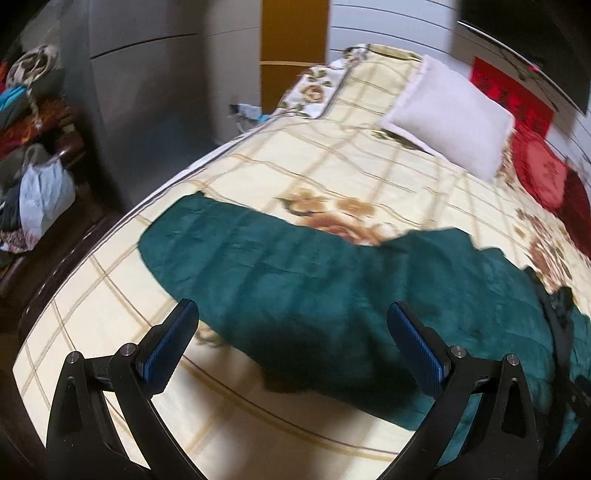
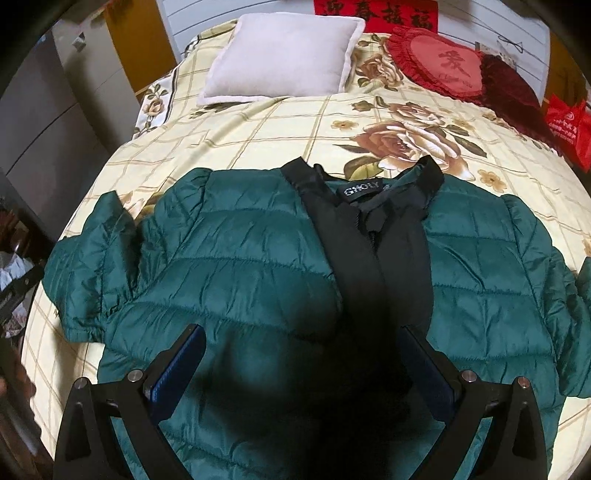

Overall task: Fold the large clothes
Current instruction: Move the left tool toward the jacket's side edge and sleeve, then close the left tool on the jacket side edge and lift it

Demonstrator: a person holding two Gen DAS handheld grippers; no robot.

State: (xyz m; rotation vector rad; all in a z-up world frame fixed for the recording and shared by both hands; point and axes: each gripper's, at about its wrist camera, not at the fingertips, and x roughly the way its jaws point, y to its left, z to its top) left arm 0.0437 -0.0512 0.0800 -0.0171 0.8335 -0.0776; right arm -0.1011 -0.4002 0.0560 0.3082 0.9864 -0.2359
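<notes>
The bed (image 2: 258, 140) carries a green quilted jacket (image 2: 236, 266) lying flat, front up, collar toward the pillow (image 2: 284, 55), sleeves spread crosswise. The right gripper (image 2: 301, 373) hangs over the jacket's middle, jaws wide apart and empty; the left gripper (image 1: 291, 347), equally wide and empty, hovers nearest the left sleeve (image 1: 229, 243). The neck label (image 2: 364, 191) seems to read "GHOLY". A red banner (image 2: 375, 11) bears Chinese characters.
</notes>
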